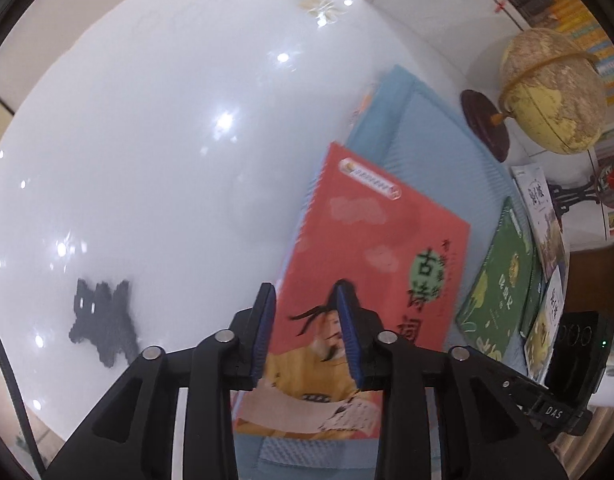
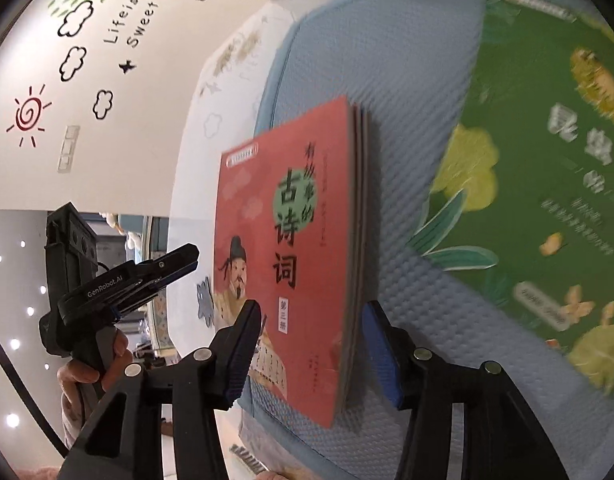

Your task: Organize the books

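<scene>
A red book (image 1: pixel 371 248) with a drawn poet on its cover lies on a light blue mat (image 1: pixel 427 132) at the white table's edge. It also shows in the right wrist view (image 2: pixel 291 248), stacked on thin matching books. My left gripper (image 1: pixel 307 328) is open, its fingers straddling the red book's near left part just above it. My right gripper (image 2: pixel 311 344) is open, its fingers either side of the stack's near end. A green book (image 1: pixel 499 280) lies right of the red one, large in the right wrist view (image 2: pixel 547 184). The left gripper shows there too (image 2: pixel 163 272).
A glossy white table (image 1: pixel 155 152) spreads to the left. A globe (image 1: pixel 555 92) on a dark stand sits at the far right. More small books (image 1: pixel 543 216) lie beyond the green one. A black device (image 1: pixel 579 340) stands at the right edge.
</scene>
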The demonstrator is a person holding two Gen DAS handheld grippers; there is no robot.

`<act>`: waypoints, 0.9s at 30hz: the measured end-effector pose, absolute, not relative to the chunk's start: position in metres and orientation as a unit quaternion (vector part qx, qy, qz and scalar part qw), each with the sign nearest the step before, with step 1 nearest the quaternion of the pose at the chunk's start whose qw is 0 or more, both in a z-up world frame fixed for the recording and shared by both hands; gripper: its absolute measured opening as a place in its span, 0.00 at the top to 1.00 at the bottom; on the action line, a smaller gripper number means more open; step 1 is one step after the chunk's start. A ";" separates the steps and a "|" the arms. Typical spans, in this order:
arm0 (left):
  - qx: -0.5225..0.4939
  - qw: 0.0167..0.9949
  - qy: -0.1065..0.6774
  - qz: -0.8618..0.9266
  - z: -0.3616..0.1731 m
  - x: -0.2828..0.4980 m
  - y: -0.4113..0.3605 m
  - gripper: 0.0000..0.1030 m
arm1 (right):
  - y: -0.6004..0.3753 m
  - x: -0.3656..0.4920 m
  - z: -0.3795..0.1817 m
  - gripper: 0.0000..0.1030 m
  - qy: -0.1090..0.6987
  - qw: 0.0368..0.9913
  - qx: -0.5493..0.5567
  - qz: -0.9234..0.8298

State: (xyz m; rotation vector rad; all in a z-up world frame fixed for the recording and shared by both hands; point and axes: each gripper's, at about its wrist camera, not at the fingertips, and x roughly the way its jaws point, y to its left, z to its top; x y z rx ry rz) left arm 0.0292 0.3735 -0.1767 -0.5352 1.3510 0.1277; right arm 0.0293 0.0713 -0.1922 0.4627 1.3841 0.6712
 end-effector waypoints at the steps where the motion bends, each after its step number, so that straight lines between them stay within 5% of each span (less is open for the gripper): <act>1: -0.240 0.748 0.617 0.055 -0.174 0.033 0.368 0.71 | 0.060 0.030 -0.188 0.50 0.613 0.701 0.208 0.297; 15: -0.194 0.773 0.601 -0.055 -0.156 0.112 0.178 0.71 | -0.175 0.064 -0.139 0.50 0.528 0.792 0.248 0.180; 27: -0.240 0.752 0.608 -0.079 -0.210 0.191 0.042 0.71 | -0.243 0.232 -0.114 0.50 0.502 0.838 0.146 0.157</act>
